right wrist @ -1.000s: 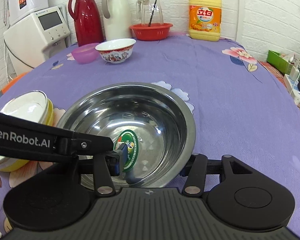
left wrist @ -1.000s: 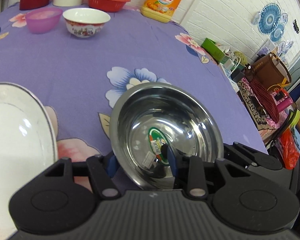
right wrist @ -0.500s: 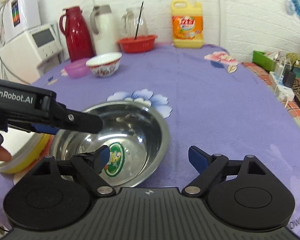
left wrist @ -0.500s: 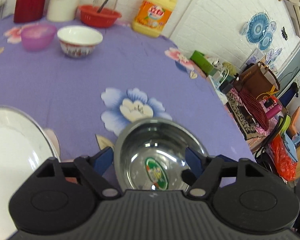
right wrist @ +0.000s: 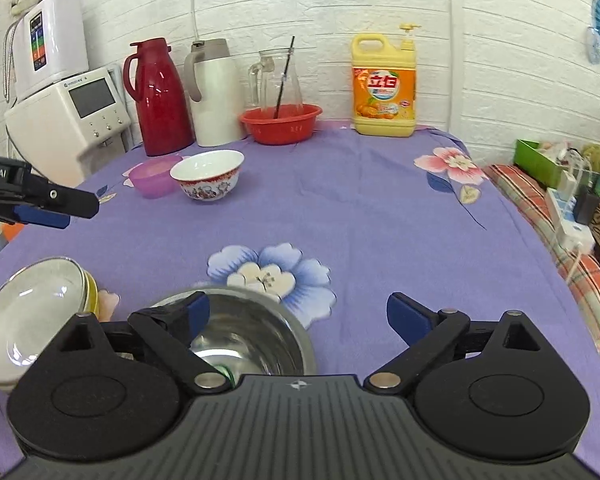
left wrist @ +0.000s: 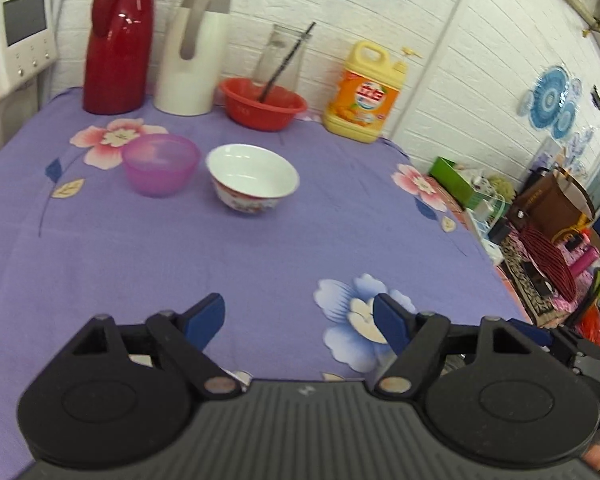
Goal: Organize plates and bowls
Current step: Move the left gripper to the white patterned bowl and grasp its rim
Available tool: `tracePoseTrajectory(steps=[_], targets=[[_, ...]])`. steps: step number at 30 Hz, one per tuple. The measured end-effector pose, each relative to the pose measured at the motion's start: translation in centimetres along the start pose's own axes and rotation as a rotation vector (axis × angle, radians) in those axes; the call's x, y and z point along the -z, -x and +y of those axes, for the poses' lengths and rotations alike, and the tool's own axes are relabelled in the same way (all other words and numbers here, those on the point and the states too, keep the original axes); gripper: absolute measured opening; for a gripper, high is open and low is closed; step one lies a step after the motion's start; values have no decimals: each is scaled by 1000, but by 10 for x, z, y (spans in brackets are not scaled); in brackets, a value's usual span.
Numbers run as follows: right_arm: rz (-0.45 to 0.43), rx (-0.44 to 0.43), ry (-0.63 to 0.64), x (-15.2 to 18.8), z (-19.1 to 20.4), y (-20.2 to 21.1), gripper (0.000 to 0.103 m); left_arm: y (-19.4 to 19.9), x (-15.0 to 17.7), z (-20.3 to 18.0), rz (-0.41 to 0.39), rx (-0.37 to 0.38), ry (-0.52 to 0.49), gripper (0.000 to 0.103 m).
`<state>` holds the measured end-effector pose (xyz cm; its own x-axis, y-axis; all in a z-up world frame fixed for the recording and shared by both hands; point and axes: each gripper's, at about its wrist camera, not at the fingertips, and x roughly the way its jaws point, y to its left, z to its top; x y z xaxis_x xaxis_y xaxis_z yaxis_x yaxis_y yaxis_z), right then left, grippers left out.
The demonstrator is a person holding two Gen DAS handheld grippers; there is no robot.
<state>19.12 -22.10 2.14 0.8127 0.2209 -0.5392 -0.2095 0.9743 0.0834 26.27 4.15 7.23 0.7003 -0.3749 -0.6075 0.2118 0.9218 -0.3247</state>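
A steel bowl [right wrist: 252, 336] rests on the purple flowered cloth just below my right gripper [right wrist: 298, 304], which stands wide open above its rim and touches nothing. To its left, a white dish [right wrist: 28, 312] is stacked in a yellow bowl [right wrist: 93, 292]. My left gripper [left wrist: 298, 308] hovers over bare cloth, its jaws opening with nothing between them; its fingers [right wrist: 56, 204] show at the left of the right wrist view. Farther back stand a white patterned bowl [left wrist: 252, 172] [right wrist: 208, 172] and a pink plastic bowl [left wrist: 160, 162] [right wrist: 152, 176].
Along the back wall stand a red thermos [left wrist: 118, 40], a white thermos [left wrist: 192, 52], a red basin [left wrist: 262, 102] holding a glass jug, and a yellow detergent bottle [left wrist: 364, 92]. A white appliance [right wrist: 68, 116] sits at the left. Clutter lies beyond the table's right edge [left wrist: 480, 248].
Both grippers let go of the steel bowl's near rim, opened wide and rose. The left one has swung away, so its view now faces the far bowls.
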Motion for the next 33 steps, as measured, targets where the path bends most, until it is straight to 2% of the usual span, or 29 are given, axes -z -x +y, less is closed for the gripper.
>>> tracePoseTrajectory(steps=[9, 12, 15, 19, 21, 24, 26, 29, 33], targets=[[57, -66, 101, -60, 19, -62, 103, -41, -32, 42, 48, -19, 75, 76], [94, -111, 98, -82, 20, -95, 103, -66, -49, 53, 80, -33, 112, 76], [128, -124, 96, -100, 21, -130, 103, -91, -65, 61, 79, -48, 151, 76], [159, -142, 116, -114, 26, -173, 103, -125, -82, 75, 96, 1, 278, 76], [171, -145, 104, -122, 26, -193, 103, -142, -90, 81, 112, -15, 344, 76], [170, -153, 106, -132, 27, -214, 103, -158, -100, 83, 104, -55, 362, 76], [173, -165, 118, -136, 29, -226, 103, -165, -104, 84, 94, -47, 382, 75], [194, -167, 147, -135, 35, -242, 103, -172, -108, 84, 74, -74, 404, 72], [218, -173, 170, -133, 45, -258, 103, -186, -107, 82, 90, -91, 429, 71]])
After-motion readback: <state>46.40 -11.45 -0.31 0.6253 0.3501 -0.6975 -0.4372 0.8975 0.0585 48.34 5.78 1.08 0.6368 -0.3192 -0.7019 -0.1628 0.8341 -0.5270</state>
